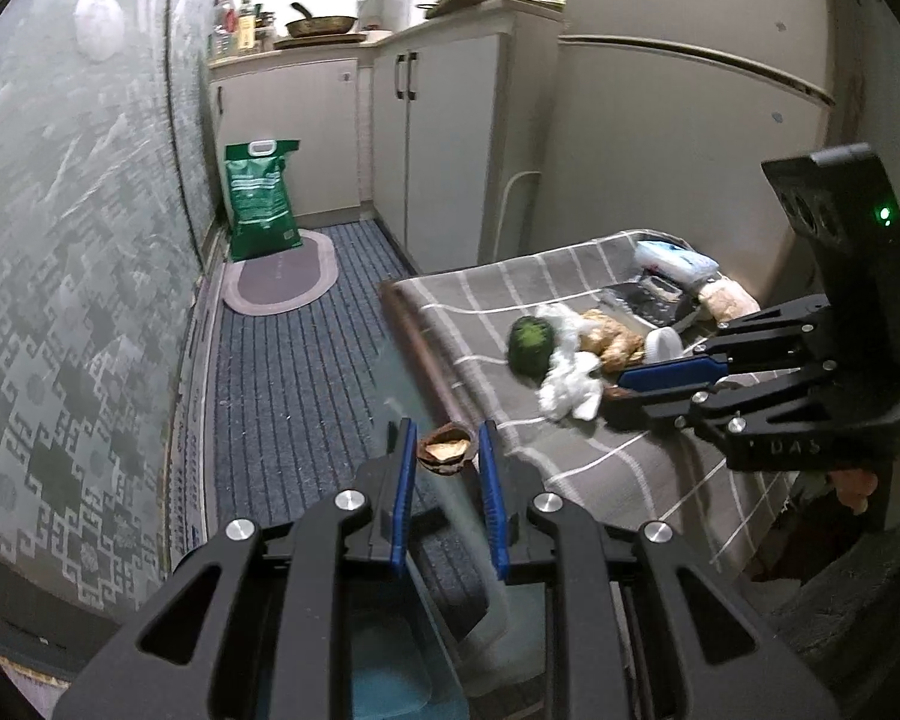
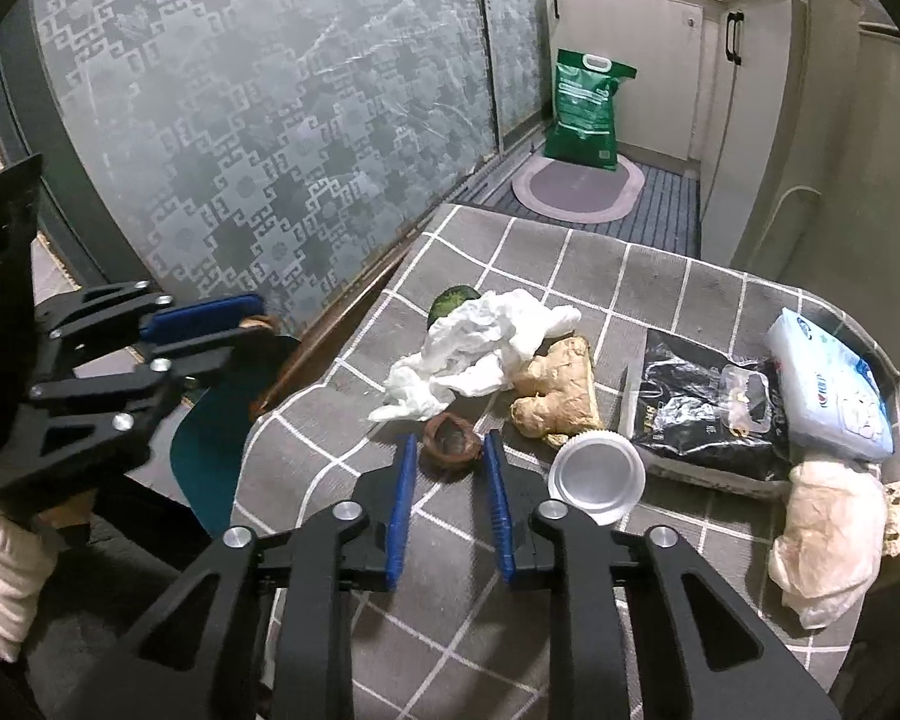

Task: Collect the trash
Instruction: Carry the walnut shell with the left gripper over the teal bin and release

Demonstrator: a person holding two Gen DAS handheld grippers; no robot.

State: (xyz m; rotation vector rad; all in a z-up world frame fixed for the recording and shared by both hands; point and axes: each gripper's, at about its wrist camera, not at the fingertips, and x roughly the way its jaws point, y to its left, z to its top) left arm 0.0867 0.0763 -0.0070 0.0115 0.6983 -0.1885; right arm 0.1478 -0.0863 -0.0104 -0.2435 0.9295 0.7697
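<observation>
My left gripper (image 1: 447, 429) is shut on a brown shell half (image 1: 447, 453) with a pale inside. It holds the shell in the air just off the table's edge, above a teal bin (image 2: 222, 450). The right wrist view shows the left gripper (image 2: 258, 324) at the left, over that bin. My right gripper (image 2: 451, 438) points down at the grey checked tablecloth (image 2: 450, 630). Its blue pads press on a second brown shell (image 2: 450, 450) that lies on the cloth. In the left wrist view the right gripper (image 1: 615, 396) sits low over the table beside crumpled white tissue (image 1: 570, 384).
On the cloth lie crumpled tissue (image 2: 486, 348), a ginger root (image 2: 558, 390), a green lump (image 2: 450, 300), a white plastic lid (image 2: 597, 477), a black packet (image 2: 702, 420), a tissue pack (image 2: 828, 384) and a pale crumpled bag (image 2: 822, 528). A green sack (image 2: 582, 114) stands on the floor.
</observation>
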